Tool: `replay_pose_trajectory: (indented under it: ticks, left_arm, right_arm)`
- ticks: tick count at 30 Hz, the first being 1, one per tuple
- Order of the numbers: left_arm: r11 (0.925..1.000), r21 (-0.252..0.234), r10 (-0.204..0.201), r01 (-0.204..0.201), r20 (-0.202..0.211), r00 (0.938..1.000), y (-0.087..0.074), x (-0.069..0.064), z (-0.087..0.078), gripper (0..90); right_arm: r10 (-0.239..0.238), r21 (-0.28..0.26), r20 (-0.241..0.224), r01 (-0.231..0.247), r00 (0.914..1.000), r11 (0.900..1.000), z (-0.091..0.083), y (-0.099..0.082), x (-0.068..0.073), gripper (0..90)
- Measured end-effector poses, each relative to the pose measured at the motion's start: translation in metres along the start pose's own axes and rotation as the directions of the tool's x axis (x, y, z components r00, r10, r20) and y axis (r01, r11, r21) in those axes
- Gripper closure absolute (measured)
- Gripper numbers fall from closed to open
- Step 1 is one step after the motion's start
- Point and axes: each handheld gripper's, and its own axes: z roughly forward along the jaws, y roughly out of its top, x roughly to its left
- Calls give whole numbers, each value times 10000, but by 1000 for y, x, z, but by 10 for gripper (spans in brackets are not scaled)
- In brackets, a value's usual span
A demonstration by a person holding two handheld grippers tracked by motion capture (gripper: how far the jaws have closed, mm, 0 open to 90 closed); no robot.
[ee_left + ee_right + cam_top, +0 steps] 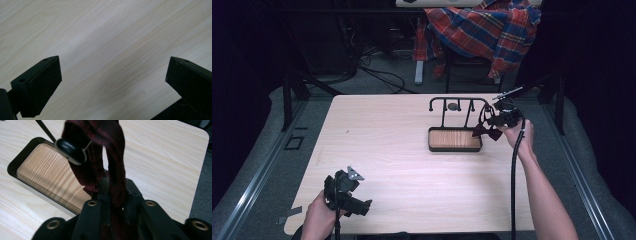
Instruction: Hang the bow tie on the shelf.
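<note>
A dark red bow tie (487, 131) hangs by its band at the right end of a black rack (457, 101), which stands in a black tray with a wooden floor (454, 149). My right gripper (504, 118) is beside that rack end, shut on the fabric. In the right gripper view the red band (112, 157) runs up from between the jaws of the right gripper (116, 197) and over a black round knob (71, 150) on the rack. My left gripper (356, 192) rests near the table's front left corner. It (112, 72) stands open over bare wood.
The light wooden table (387, 145) ends just right of the tray. Behind the table a plaid shirt (484, 30) is draped over a chair, and cables (382, 75) lie on the floor. A small dark object (453, 106) hangs under the rack's top bar.
</note>
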Motion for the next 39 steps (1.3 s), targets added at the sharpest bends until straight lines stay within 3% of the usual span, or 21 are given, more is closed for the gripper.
replay_pose_trajectory:
  ticks: [8, 15, 31, 39]
  left_arm:
    - [10000, 6, 12, -12, -9, 10000, 0, 0, 0, 5]
    - [10000, 12, 14, -14, -8, 10000, 0, 0, 0, 5]
    - [10000, 18, 17, -17, -28, 10000, 0, -1, 0, 5]
    - [10000, -4, 10, -10, -35, 10000, 0, -1, 0, 5]
  right_arm:
    - [-15, -97, 145, 16, 9999, 10000, -4, -1, -1, 631]
    - [27, -178, -156, -29, 9999, 9998, -12, -5, -5, 523]
    - [-558, -448, -513, 536, 9971, 9976, -40, -20, 5, 336]
    - [-952, -269, -737, 934, 9927, 9953, -54, -32, 15, 250]
